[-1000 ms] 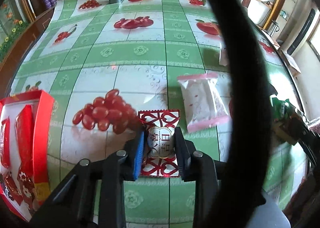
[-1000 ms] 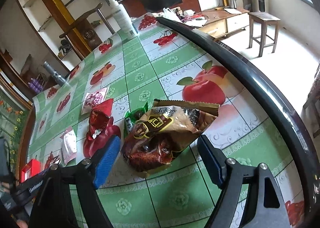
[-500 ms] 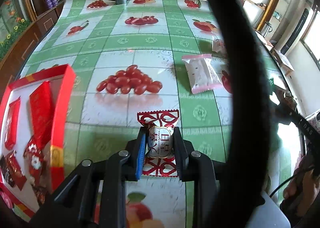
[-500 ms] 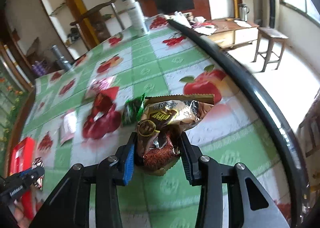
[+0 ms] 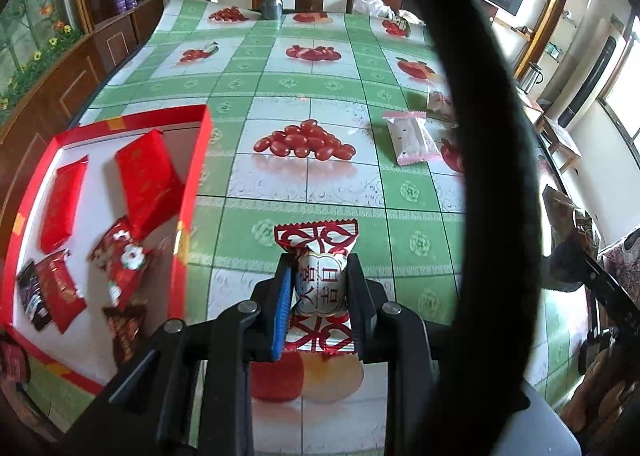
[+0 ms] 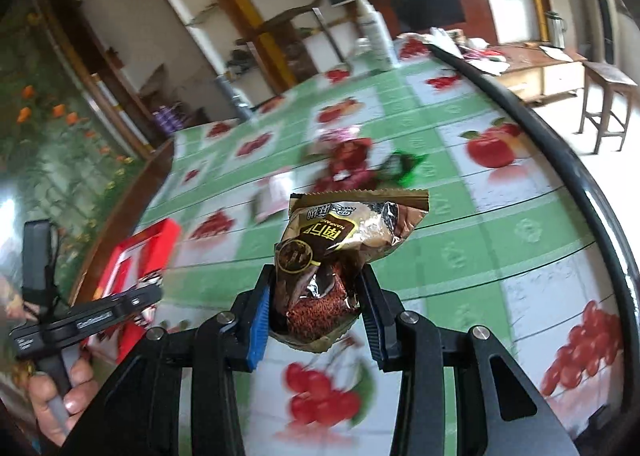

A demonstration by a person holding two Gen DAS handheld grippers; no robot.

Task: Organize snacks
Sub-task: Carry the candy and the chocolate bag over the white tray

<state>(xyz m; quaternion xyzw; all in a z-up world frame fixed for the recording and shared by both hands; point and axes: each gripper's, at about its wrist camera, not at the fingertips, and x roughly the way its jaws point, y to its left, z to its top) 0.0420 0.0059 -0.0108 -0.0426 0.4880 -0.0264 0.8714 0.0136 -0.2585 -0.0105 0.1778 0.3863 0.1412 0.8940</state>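
Left wrist: left gripper (image 5: 318, 298) pinches red-white candy (image 5: 316, 288) | right gripper (image 6: 316, 312) pinches brown snack bag (image 6: 336, 256) | release low inside red tray (image 5: 192, 192), clear of its wall.

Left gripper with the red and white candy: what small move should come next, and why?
Probably carry it left over the red box rim, then open. The left gripper is shut on the candy, which hangs above the tablecloth right of the box, where other snacks already lie.
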